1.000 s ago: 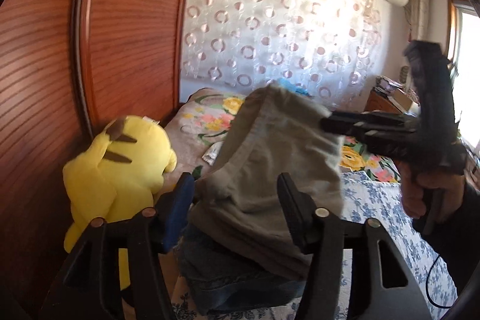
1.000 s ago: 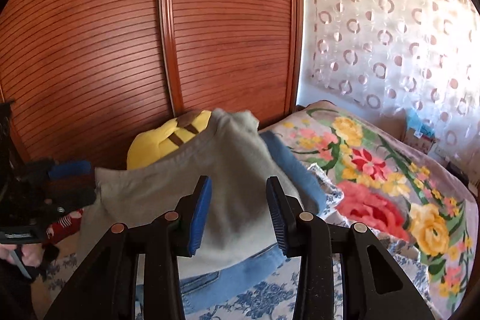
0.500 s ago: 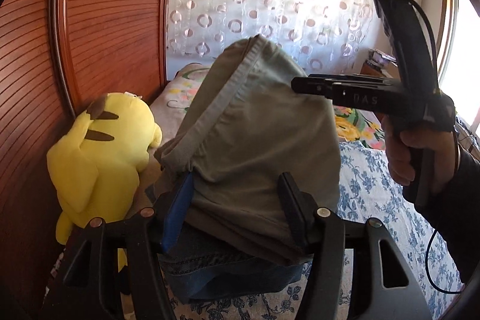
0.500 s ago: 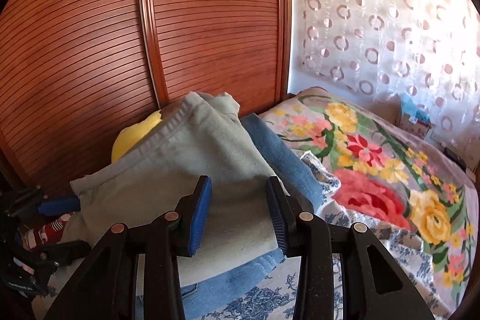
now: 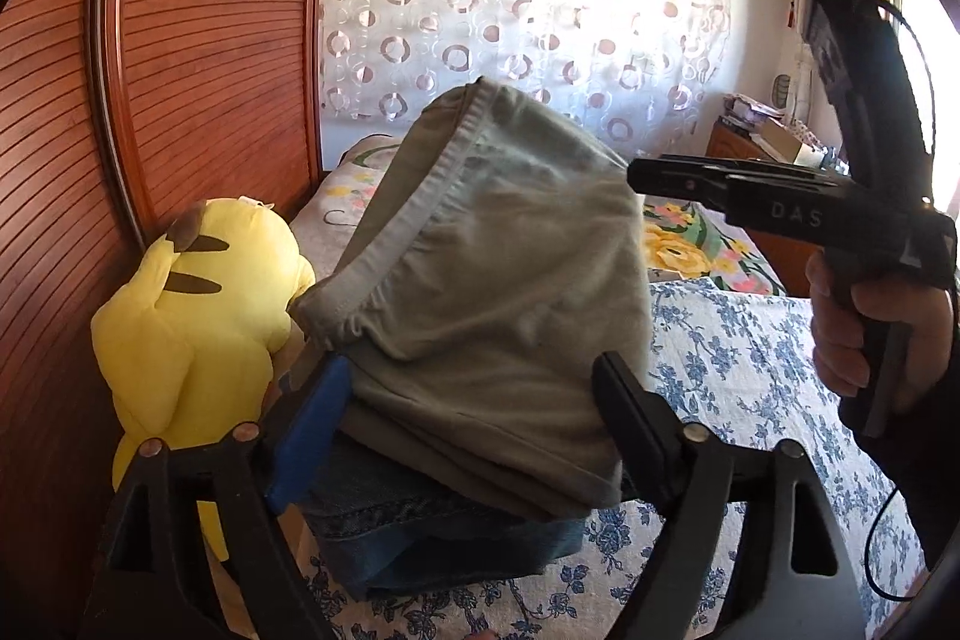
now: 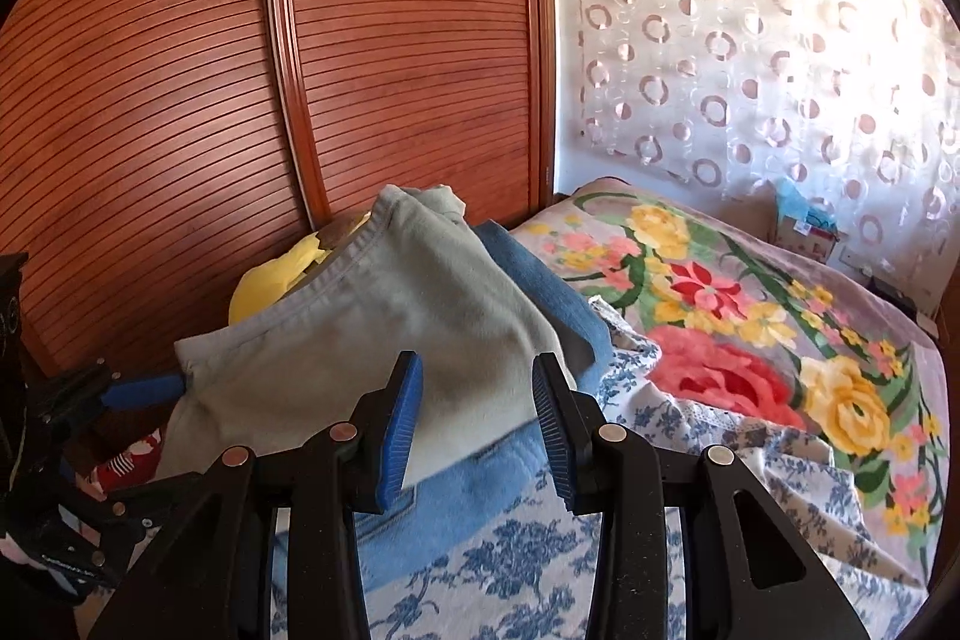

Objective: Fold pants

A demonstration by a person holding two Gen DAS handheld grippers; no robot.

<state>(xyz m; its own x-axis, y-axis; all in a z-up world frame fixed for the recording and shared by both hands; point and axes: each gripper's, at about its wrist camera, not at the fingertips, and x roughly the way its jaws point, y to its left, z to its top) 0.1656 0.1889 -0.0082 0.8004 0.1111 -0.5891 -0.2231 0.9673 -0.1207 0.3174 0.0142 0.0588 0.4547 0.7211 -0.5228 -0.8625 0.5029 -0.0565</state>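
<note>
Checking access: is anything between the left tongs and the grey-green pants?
Nothing visible. The pants lie directly between the left tongs, whose jaws are opening, atop folded jeans; the yellow plush sits aside.

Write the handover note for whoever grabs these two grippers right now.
Left gripper: jaws opening around the near edge of the folded grey-green pants; fabric lies between them, pads not pressing.
Right gripper: part open, at the pants' other side; whether it grips cannot be told.
Pants: folded, lying on a stack of blue jeans on the floral bedspread, beside the yellow plush toy.
Done: folding, placing on the stack.
Left: likely just draw both grippers clear, check the stack stays neat.
</note>
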